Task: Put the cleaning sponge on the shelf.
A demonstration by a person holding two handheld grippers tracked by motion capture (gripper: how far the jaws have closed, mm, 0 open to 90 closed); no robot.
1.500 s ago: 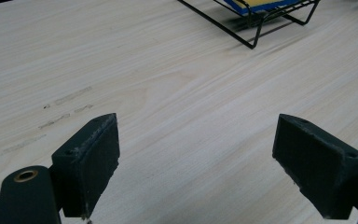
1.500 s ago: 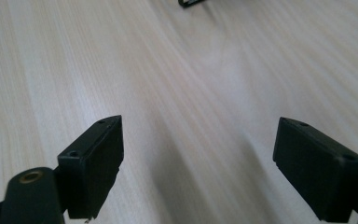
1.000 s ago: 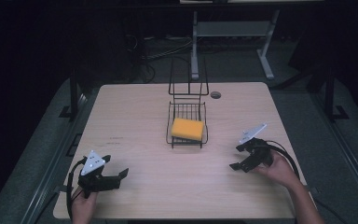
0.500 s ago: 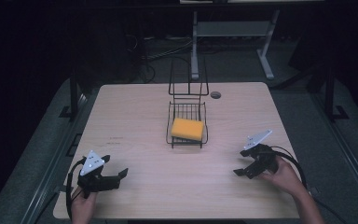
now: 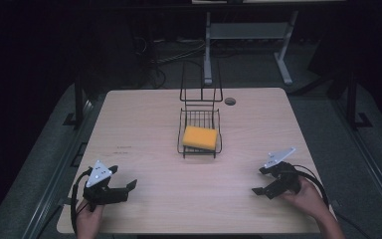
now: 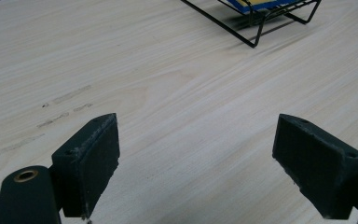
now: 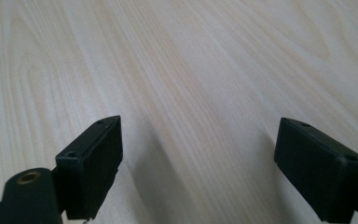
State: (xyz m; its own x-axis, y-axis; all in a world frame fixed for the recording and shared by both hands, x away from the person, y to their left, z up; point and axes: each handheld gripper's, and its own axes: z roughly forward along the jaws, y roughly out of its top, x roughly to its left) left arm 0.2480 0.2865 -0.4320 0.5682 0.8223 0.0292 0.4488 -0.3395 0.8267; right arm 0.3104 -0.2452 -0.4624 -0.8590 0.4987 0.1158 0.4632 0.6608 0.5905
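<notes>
A yellow sponge point(image 5: 200, 138) lies in a black wire rack point(image 5: 200, 119) at the middle of the wooden table point(image 5: 144, 124). My left gripper point(image 5: 123, 185) rests open near the table's front left corner, nothing between its jaws. My right gripper point(image 5: 260, 180) stands open near the front right, low over bare wood. In the left gripper view the open left gripper point(image 6: 198, 163) faces the wire rack's point(image 6: 256, 21) near corner at the top, with the blue and yellow edge of the sponge point(image 6: 256, 4) inside it. The right gripper point(image 7: 200, 163) is open over plain table surface in its own view.
A round cable hole point(image 5: 230, 101) sits at the table's back right of the rack. Beyond the table stands a metal frame point(image 5: 248, 35) with cables on the dark floor. Faint pencil marks point(image 6: 65, 105) lie on the wood ahead of the left gripper.
My right gripper has drawn back toward the front right edge of the table and lowered. The left gripper and the sponge have stayed where they were.
</notes>
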